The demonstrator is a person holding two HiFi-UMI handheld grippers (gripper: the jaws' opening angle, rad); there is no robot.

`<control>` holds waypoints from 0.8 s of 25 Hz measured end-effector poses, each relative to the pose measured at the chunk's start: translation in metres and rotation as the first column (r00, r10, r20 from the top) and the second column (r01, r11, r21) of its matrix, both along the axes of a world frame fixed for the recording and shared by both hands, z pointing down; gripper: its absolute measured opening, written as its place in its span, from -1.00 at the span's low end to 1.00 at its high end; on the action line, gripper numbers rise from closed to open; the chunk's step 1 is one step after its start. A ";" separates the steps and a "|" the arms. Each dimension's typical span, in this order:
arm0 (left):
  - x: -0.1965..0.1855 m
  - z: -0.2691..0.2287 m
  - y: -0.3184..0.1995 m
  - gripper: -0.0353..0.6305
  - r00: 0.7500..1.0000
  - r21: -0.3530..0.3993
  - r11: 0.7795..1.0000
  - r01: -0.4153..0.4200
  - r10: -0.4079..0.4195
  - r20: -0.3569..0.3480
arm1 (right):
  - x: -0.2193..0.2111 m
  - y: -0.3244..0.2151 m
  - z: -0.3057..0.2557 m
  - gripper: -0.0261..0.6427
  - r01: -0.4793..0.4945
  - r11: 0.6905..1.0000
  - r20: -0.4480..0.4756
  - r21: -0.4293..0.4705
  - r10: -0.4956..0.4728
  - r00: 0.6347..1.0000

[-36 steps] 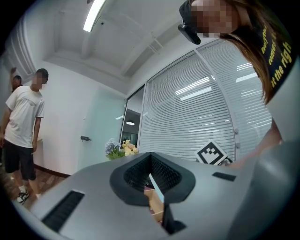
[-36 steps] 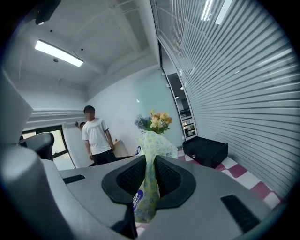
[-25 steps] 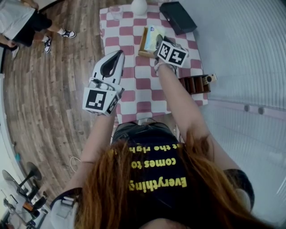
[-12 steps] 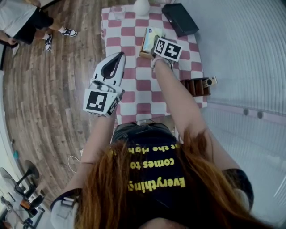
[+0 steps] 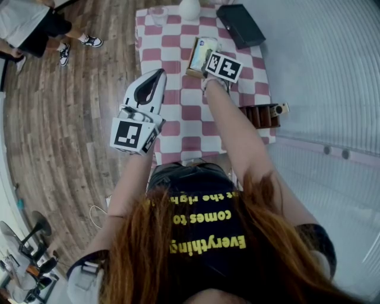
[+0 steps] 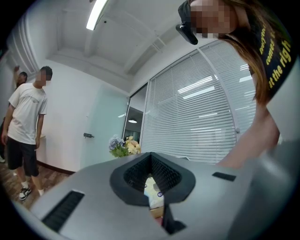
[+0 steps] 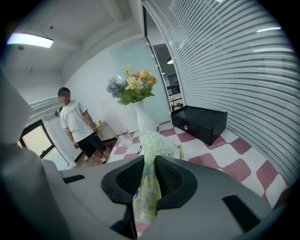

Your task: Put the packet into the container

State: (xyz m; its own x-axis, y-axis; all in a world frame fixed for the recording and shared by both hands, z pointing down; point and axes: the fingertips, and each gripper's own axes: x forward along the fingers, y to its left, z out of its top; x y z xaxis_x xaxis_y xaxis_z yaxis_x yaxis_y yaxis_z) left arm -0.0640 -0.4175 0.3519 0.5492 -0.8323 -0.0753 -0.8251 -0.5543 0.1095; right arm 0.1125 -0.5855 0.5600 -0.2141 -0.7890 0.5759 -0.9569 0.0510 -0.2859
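A pale yellow-green patterned packet (image 7: 149,180) hangs upright between the pads of my right gripper (image 7: 150,158), which is shut on it. In the head view the packet (image 5: 205,48) is right over a small wooden container (image 5: 192,62) on the red-and-white checked table (image 5: 178,122), with the right gripper (image 5: 211,58) just behind it. The container's rim (image 7: 181,148) peeks out behind the packet. My left gripper (image 5: 157,72) is held level off the table's left edge, its pads meeting at the tip with nothing between them. Past the left gripper (image 6: 150,157) the packet shows in the distance.
A black box (image 5: 236,24) sits at the table's far right corner, a white vase (image 5: 188,8) with flowers and a glass (image 5: 155,16) along the far edge. A brown rack (image 5: 261,113) hangs at the right edge. A person (image 5: 29,29) stands on the wooden floor far left.
My right gripper has carried the packet farther out and lower, so it now hangs over the wooden container. The left gripper has stayed where it was.
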 end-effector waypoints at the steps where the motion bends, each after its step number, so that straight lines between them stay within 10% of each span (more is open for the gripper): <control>1: 0.000 0.000 0.000 -0.90 1.000 0.000 1.000 0.000 0.000 0.000 | 0.000 0.000 0.000 -0.72 0.000 1.000 -0.004 0.000 0.000 1.000; 20: -0.001 0.003 -0.003 -0.90 1.000 -0.010 1.000 0.003 -0.003 -0.002 | -0.008 -0.001 0.001 -0.52 0.044 0.999 0.056 0.023 -0.045 0.997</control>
State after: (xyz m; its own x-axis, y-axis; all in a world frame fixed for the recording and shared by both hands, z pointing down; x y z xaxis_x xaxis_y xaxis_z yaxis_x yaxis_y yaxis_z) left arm -0.0647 -0.4205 0.3547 0.5465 -0.8347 -0.0679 -0.8265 -0.5507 0.1171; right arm 0.1050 -0.5868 0.5613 -0.2806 -0.7905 0.5444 -0.9360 0.0998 -0.3375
